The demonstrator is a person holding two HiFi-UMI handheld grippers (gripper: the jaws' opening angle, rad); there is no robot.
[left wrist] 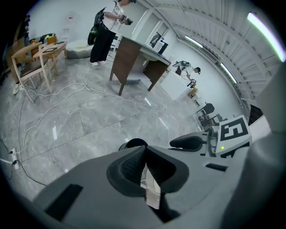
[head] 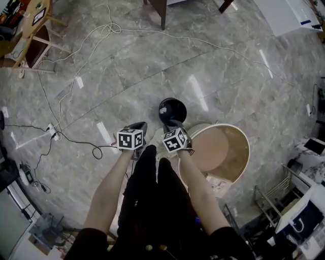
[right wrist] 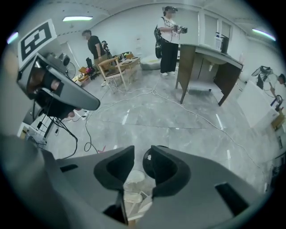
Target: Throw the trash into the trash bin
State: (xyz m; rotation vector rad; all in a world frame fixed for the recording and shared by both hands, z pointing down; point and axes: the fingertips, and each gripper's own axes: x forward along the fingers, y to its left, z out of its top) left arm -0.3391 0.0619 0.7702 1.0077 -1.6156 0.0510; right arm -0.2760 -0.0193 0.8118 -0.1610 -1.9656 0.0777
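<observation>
The round white trash bin (head: pixel 245 141), brown inside, stands on the floor at my right. In the head view my right gripper (head: pixel 173 125) is at the bin's left rim and my left gripper (head: pixel 138 128) is just to its left. In the left gripper view my left gripper (left wrist: pixel 144 154) is shut on a strip of white paper (left wrist: pixel 150 190). The right gripper view has my right gripper (right wrist: pixel 142 154) open, with crumpled white paper (right wrist: pixel 133 188) loose low in the gap, clear of the pads. Where that paper rests is hidden.
A black round object (head: pixel 172 110) sits on the floor just ahead of both grippers. White cables (head: pixel 76 56) and a power strip (head: pixel 53 133) lie to the left. A wooden chair (head: pixel 31 46) and a desk leg (head: pixel 162 14) stand further off. People (right wrist: pixel 169 40) stand in the background.
</observation>
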